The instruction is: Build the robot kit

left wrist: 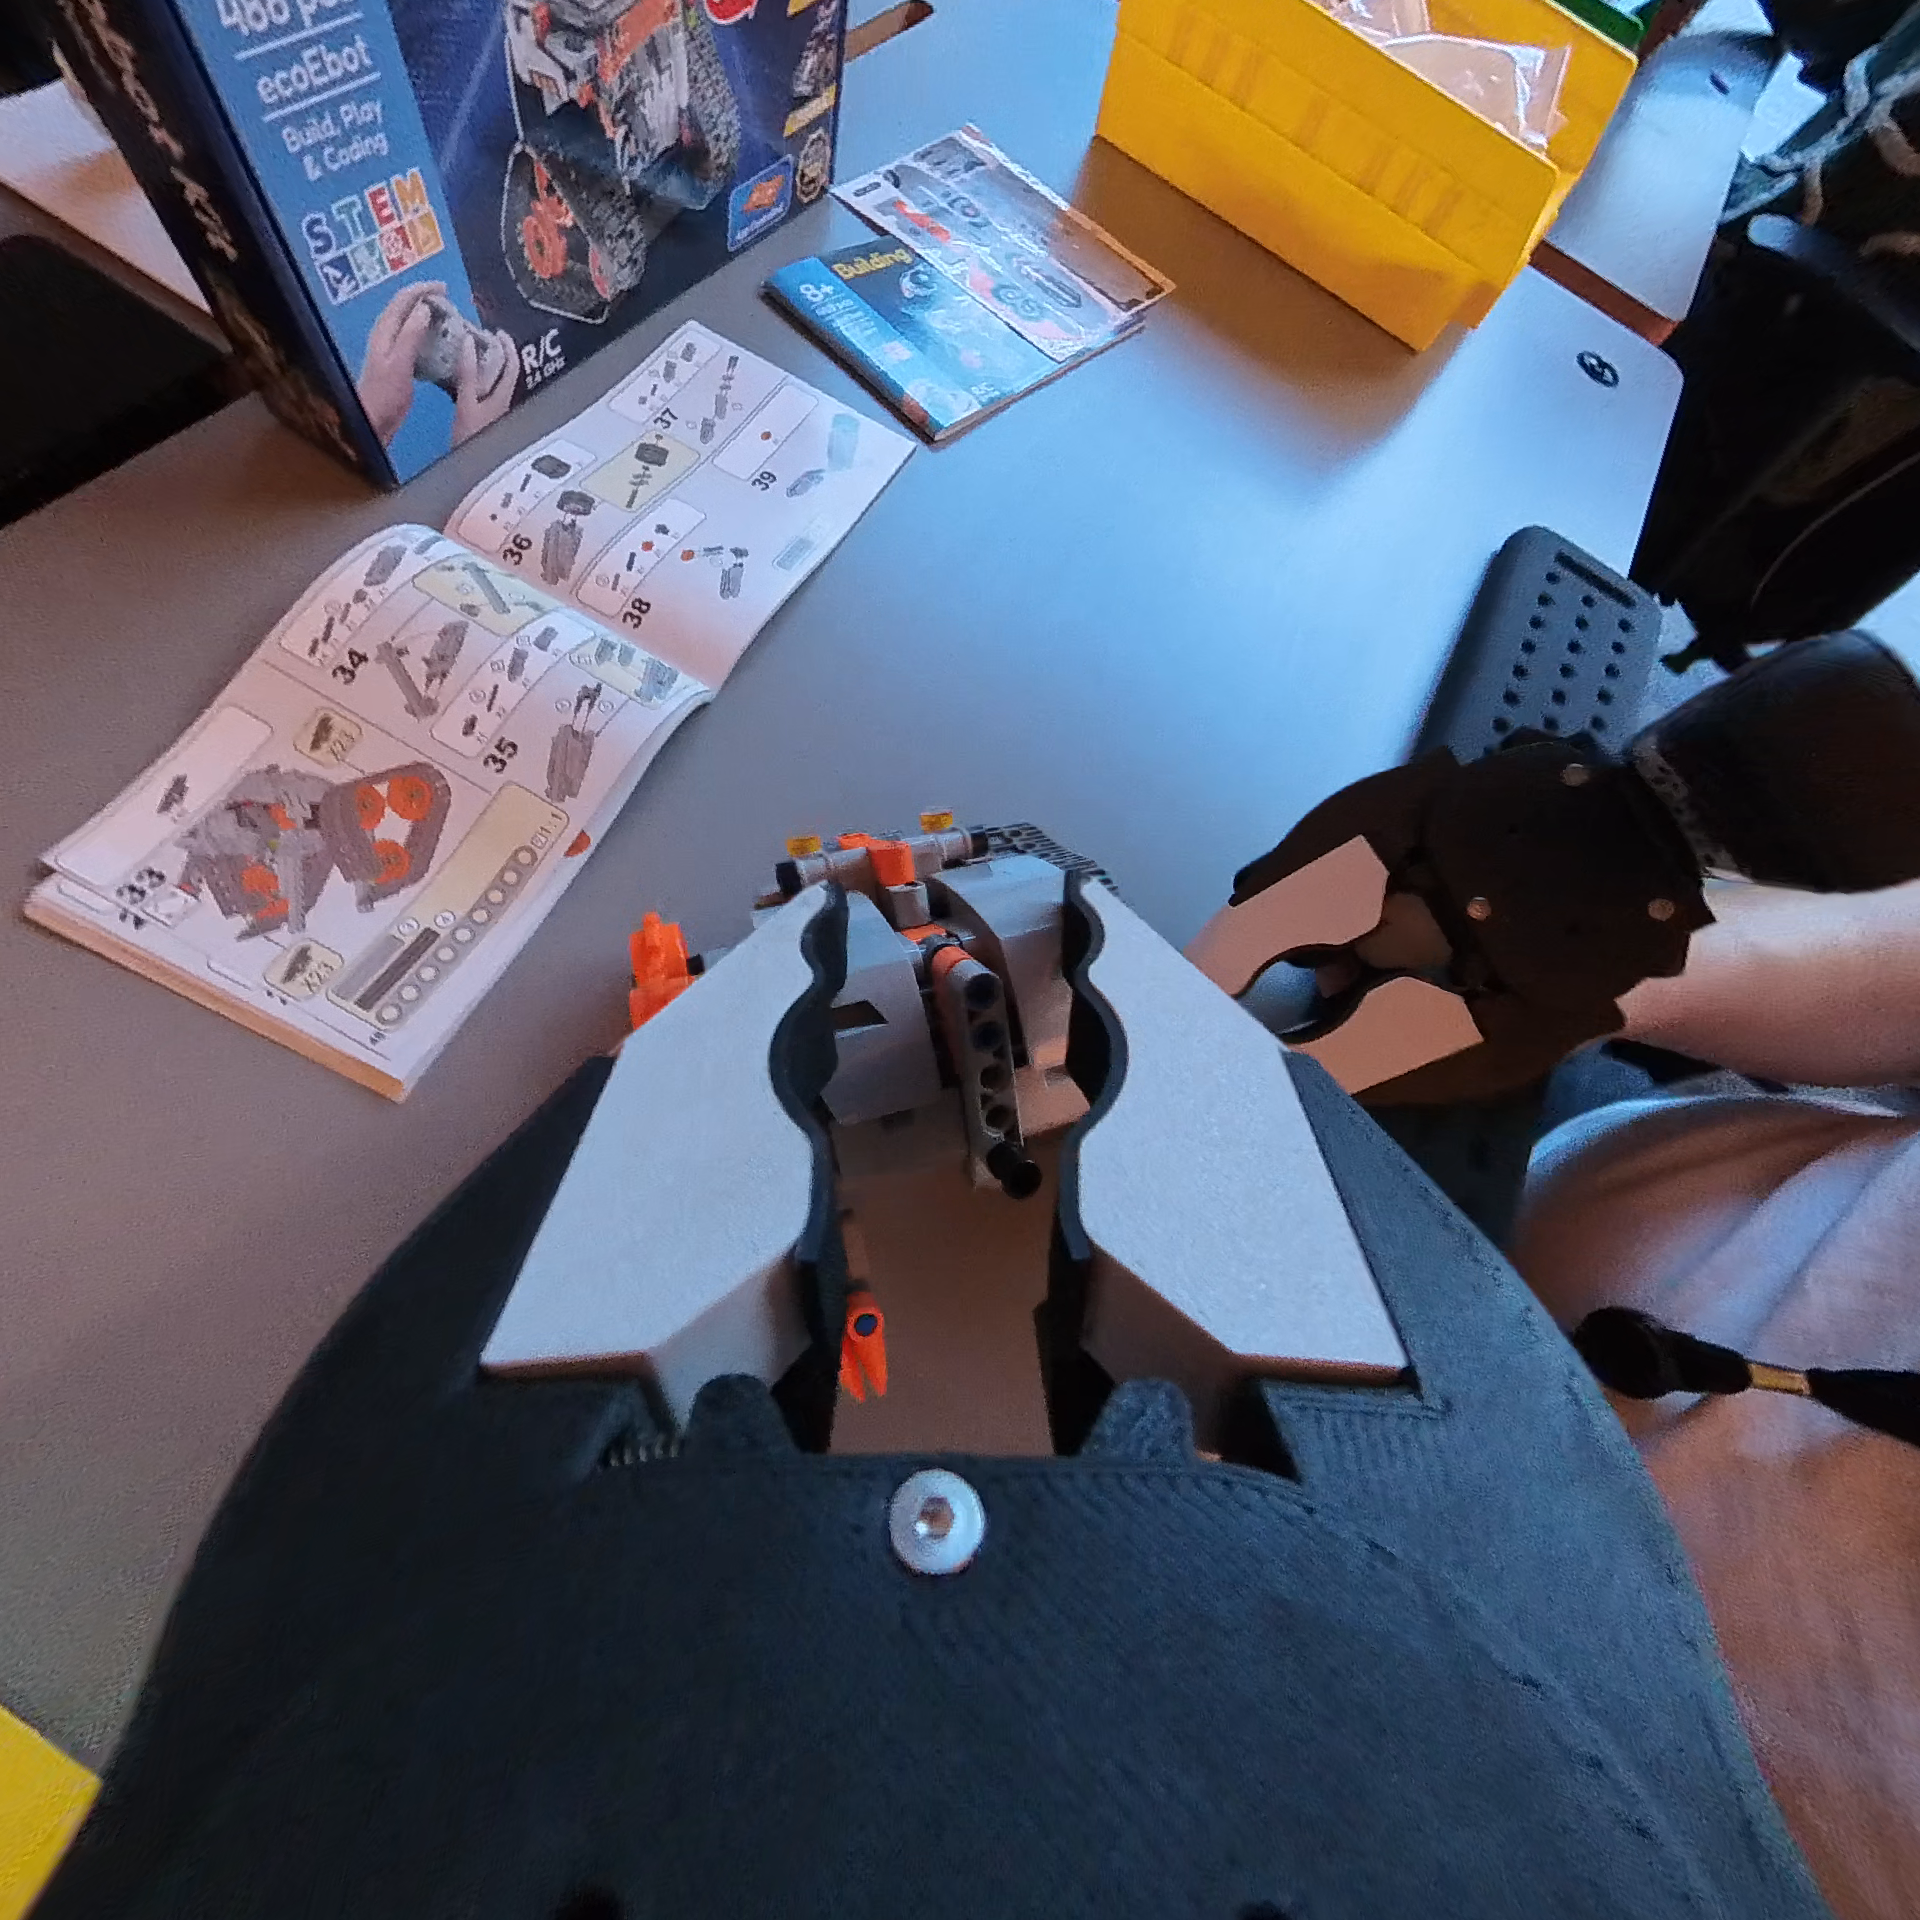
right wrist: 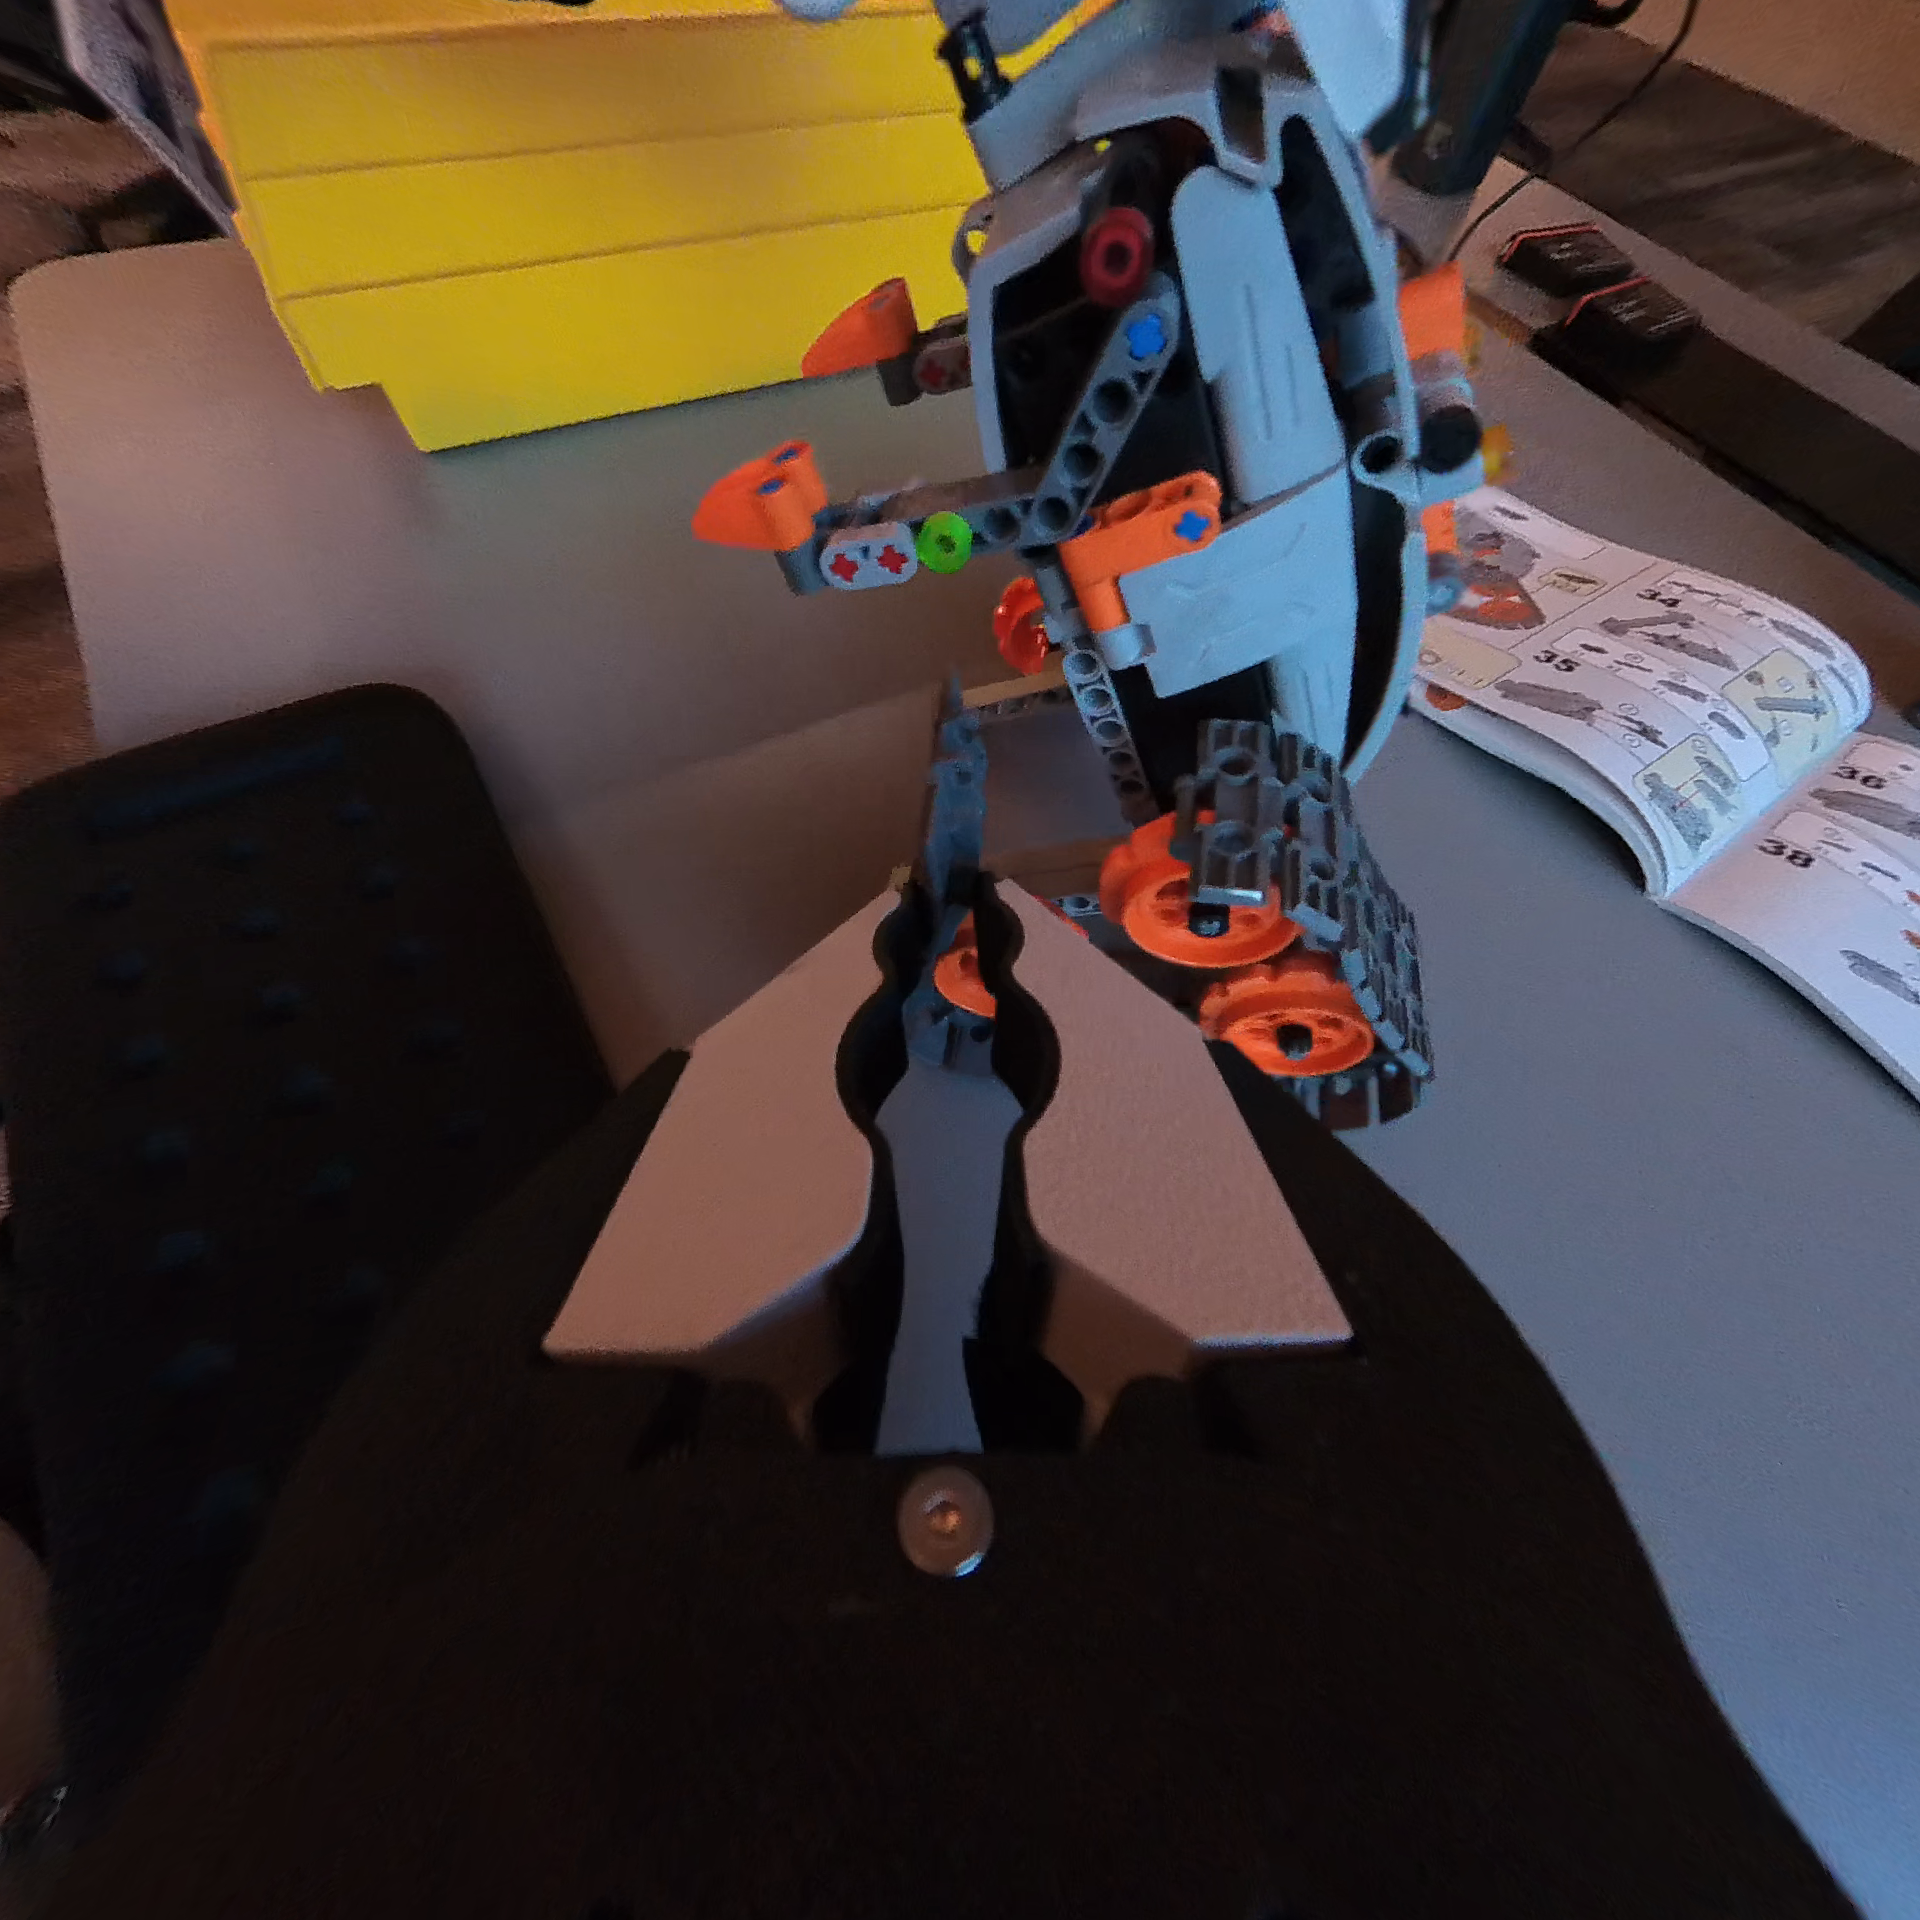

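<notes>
Both claws grip: left gripper (left wrist: 945, 997) clamps the grey-orange model (left wrist: 914, 966), right gripper (right wrist: 951, 935) its track (right wrist: 951, 997).

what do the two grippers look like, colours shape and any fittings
Both match: a broad black 3D-printed body with visible layer lines and one silver screw in the middle. The left gripper and right gripper each carry two wedge-shaped pale grey fingers with wavy black inner edges. In the left wrist view, the right gripper also shows small silver rivets on its black shell.

Model fills my reach; open table beyond

My left gripper (left wrist: 951, 935) straddles the brick model (left wrist: 935, 997); the open manual (left wrist: 416, 748) blocks left, bare table (left wrist: 1195, 582) lies ahead.
</notes>
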Demonstrator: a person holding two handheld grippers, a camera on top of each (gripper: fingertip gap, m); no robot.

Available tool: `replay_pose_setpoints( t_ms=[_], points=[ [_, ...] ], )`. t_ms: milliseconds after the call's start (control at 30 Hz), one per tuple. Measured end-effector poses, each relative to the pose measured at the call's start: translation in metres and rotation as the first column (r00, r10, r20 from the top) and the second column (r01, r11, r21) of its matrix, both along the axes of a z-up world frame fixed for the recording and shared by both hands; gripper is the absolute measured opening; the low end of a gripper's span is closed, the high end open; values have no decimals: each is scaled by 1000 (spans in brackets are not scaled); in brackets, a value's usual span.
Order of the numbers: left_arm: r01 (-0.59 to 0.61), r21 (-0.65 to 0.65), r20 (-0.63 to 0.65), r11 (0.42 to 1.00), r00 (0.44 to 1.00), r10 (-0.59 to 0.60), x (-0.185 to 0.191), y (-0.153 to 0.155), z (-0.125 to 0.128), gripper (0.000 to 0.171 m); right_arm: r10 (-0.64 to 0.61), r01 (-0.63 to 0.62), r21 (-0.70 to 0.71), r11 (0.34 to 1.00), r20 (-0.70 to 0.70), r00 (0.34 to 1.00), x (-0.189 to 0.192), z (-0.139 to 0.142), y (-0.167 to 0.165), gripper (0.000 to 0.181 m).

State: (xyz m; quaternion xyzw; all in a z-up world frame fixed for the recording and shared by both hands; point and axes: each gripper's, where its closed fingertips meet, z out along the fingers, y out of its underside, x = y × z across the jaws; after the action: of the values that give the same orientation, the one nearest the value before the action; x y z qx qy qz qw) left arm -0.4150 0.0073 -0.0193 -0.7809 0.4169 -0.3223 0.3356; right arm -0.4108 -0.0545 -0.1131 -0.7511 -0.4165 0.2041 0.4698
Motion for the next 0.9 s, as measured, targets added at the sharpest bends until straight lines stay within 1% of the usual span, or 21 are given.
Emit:
replay_pose_setpoints(
  t_ms=[133,200,233,300,333,367,400,433,467,500,533,567,633,667,700,800,833,900],
  points=[
    [-28,-16,5,999,1000,28,2,-12,3,41,38,-41,-50,998,-42,998,9,0,-4,8],
    [-72,14,-2,997,997,72,-3,-13,4,53,33,-36,-59,998,-60,998,13,1,-4,7],
    [-100,35,16,994,995,99,-6,-17,5,57,31,-35,-66,997,-68,997,14,1,-4,7],
    [-171,76,99,982,982,163,-12,-33,10,67,30,-37,-81,996,-83,996,14,1,-3,7],
    [-216,119,139,969,970,199,-16,-41,12,68,32,-40,-89,995,-88,996,14,1,-3,7],
    [-259,169,176,951,957,229,-21,-50,14,67,36,-45,-99,994,-92,995,14,1,-3,7],
    [-299,227,225,927,942,249,-25,-58,19,62,43,-53,-107,993,-96,994,14,0,-4,7],
    [-354,298,287,886,919,271,-31,-61,27,64,51,-61,-111,992,-97,994,13,0,-3,7],
    [-409,376,338,832,896,287,-38,-60,36,64,64,-75,-114,991,-98,993,13,-1,-4,7],
    [-438,438,352,786,887,298,-44,-58,41,59,75,-87,-116,989,-103,992,12,-1,-4,7],
    [-445,464,335,766,889,314,-48,-56,41,54,83,-96,-118,988,-107,991,12,-1,-4,7],
    [-453,448,311,771,887,341,-51,-52,39,59,89,-103,-121,987,-112,990,12,-1,-4,7],
    [-468,350,308,812,876,372,-52,-54,40,71,101,-118,-137,983,-129,987,11,-1,-3,7],
    [-460,309,321,832,874,364,-50,-62,41,72,108,-128,-143,981,-135,985,10,0,-4,7],
    [-469,288,324,835,868,376,-51,-70,39,72,119,-140,-146,979,-140,983,9,0,-4,6],
    [-556,345,315,756,827,465,-68,-81,29,74,149,-167,-147,975,-128,981,10,0,-3,6],
    [-563,344,296,751,824,482,-69,-83,26,75,160,-177,-143,974,-123,980,9,1,-3,7],
    [-570,329,246,753,821,515,-69,-77,24,86,175,-191,-137,972,-119,977,8,1,-2,6]
  ],
)
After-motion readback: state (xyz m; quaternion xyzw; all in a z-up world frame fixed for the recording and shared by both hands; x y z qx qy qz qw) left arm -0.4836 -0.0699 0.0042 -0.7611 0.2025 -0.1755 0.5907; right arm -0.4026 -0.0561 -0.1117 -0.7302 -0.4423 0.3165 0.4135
